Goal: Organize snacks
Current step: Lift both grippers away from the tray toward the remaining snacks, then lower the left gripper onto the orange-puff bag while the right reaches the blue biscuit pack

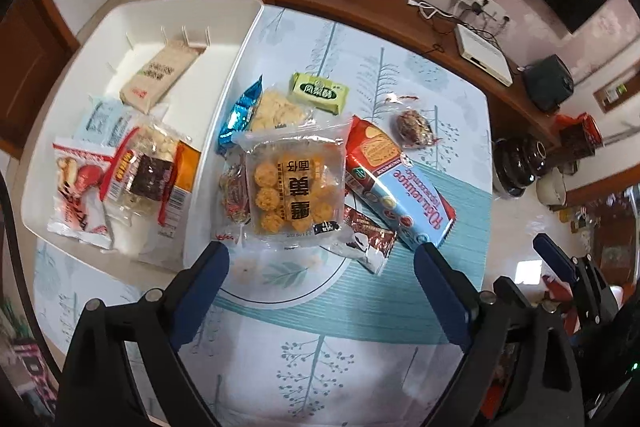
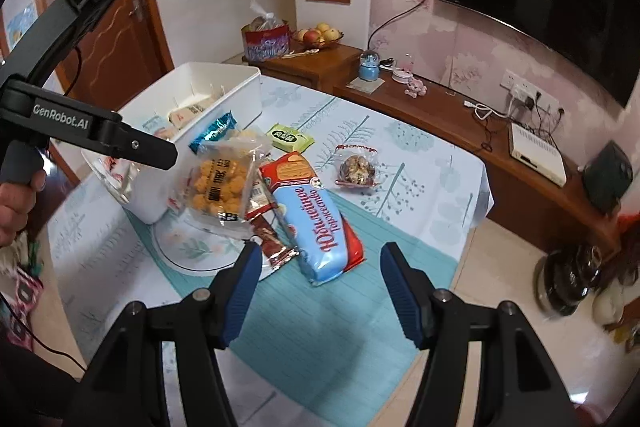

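Both claws stand wide with nothing between their pads. Ahead of the left gripper [image 1: 322, 269], just past its fingertips, lies a clear bag of orange puffs [image 1: 296, 183] on the patterned tablecloth [image 1: 320, 359]. Left of it sits the white bin [image 1: 224, 115], already holding several snack packs. To its right lies a blue biscuit pack [image 1: 400, 199], with a small brown sachet [image 1: 368, 241] tucked beside it. Farther off are a green packet [image 1: 319, 93] and a clear wrapped nut sweet [image 1: 414, 127], perhaps, since blur hides its detail. The right gripper [image 2: 316, 287] hovers open near the blue biscuit pack's near end, touching nothing.
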The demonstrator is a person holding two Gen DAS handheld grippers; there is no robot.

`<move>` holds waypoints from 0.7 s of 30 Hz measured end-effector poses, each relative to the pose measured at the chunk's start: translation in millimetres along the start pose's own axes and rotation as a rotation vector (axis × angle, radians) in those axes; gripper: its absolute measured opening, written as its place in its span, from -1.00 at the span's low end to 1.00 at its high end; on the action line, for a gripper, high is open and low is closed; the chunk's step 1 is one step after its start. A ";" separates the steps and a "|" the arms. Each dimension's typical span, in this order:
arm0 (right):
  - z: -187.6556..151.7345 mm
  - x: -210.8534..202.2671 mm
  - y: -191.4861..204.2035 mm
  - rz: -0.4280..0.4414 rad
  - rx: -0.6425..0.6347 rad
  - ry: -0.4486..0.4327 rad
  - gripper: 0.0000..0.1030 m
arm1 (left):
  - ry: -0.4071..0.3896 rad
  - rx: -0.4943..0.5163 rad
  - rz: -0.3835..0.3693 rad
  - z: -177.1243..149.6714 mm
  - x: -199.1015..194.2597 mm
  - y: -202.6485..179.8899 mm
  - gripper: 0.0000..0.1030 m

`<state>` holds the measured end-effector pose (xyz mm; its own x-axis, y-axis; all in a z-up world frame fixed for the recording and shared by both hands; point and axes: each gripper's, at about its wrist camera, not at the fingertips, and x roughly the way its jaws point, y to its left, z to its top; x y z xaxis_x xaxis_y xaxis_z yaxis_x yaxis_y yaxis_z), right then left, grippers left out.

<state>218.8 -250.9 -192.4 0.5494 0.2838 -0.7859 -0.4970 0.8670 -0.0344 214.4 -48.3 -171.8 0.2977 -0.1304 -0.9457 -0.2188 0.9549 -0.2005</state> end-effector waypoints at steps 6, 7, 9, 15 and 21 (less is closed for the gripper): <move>8.8 20.3 -0.8 0.011 -0.081 0.035 0.22 | 0.074 -0.073 0.004 12.7 36.1 6.7 0.87; 9.7 24.4 -0.6 0.016 -0.092 0.042 0.23 | 0.080 -0.078 0.009 14.0 40.2 7.2 0.87; 10.3 33.0 -0.4 0.029 -0.100 0.055 0.31 | 0.096 -0.094 0.016 16.6 50.2 8.8 0.87; 6.3 61.8 -1.7 0.050 -0.112 0.107 0.32 | 0.119 -0.140 0.061 21.8 75.8 9.6 0.87; -2.0 90.7 -5.8 0.052 -0.096 0.153 0.32 | 0.123 -0.164 0.108 25.0 96.3 9.8 0.87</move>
<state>270.2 -231.0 -264.7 0.4158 0.2554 -0.8728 -0.5881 0.8076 -0.0439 264.1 -44.8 -258.5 0.1515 -0.0709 -0.9859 -0.3945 0.9102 -0.1261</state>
